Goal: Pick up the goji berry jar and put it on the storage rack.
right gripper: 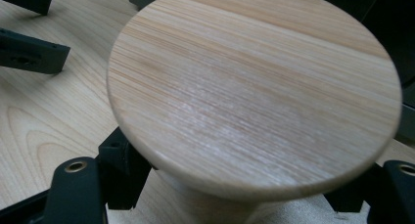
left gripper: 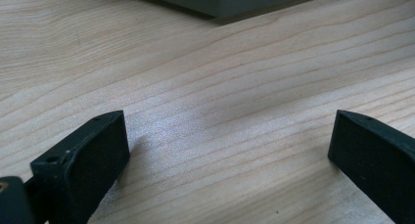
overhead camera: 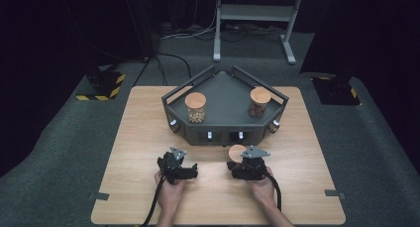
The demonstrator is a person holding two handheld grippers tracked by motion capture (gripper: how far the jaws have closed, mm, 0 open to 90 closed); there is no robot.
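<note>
A jar with a round wooden lid (overhead camera: 236, 151) (right gripper: 254, 87) stands on the wooden table (overhead camera: 143, 138) just in front of the grey tray. My right gripper (overhead camera: 242, 160) (right gripper: 235, 197) is shut on it, its black jaws pressing the pale body under the lid from both sides. My left gripper (overhead camera: 177, 162) (left gripper: 227, 150) rests low over the bare tabletop to the left, open with nothing between its jaws. Its two jaws also appear at the far left of the right gripper view, where the left gripper (right gripper: 24, 26) is apart from the jar.
A grey angular tray (overhead camera: 225, 134) with rails stands at the table's far middle. It holds two more wooden-lidded jars, one at its left (overhead camera: 195, 108) and one at its right (overhead camera: 259, 102). Beyond the table lie dark carpet, cables and a metal stand (overhead camera: 255, 19).
</note>
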